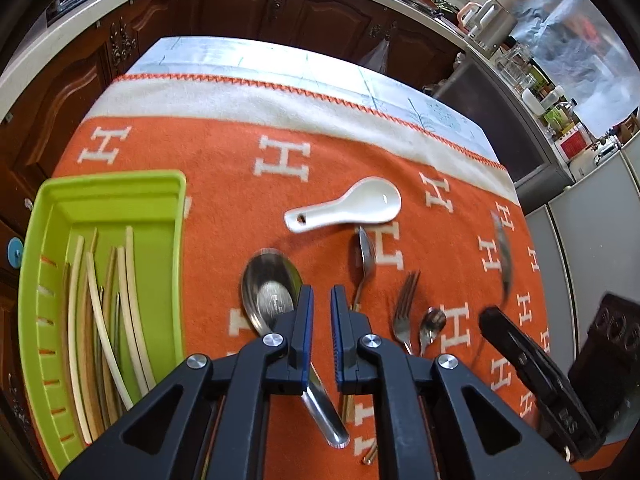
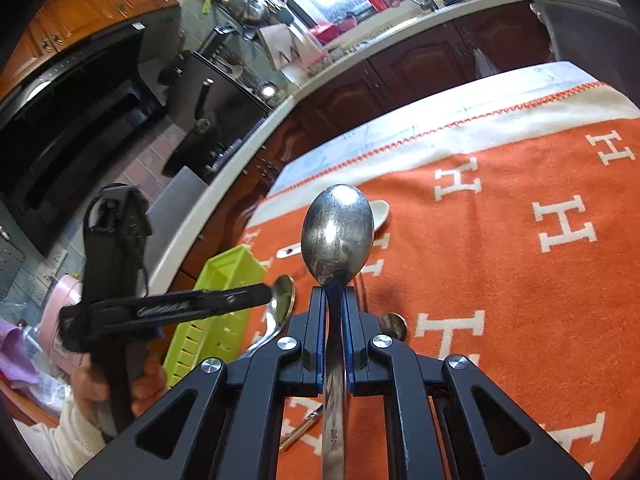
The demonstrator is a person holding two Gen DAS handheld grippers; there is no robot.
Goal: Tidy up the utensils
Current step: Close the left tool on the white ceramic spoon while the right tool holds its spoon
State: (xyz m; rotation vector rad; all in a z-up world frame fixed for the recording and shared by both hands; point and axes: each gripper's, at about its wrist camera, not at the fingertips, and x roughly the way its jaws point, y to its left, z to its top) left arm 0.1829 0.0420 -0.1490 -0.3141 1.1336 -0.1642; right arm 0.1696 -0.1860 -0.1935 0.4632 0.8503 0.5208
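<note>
Right tool is clamped on a steel spoon, bowl raised above the bench. Left tool grips a large spoon by its handle, right of the green tray.

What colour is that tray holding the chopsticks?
Lime green. The tray shows best in the left wrist view, at the table's left side.

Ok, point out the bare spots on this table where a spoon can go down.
Free: the orange cloth between the green tray and the white ceramic spoon; the cream band beyond it; the tray's far end. Crowded: around the fork and small spoon, and the tray's near half, full of chopsticks.
</note>
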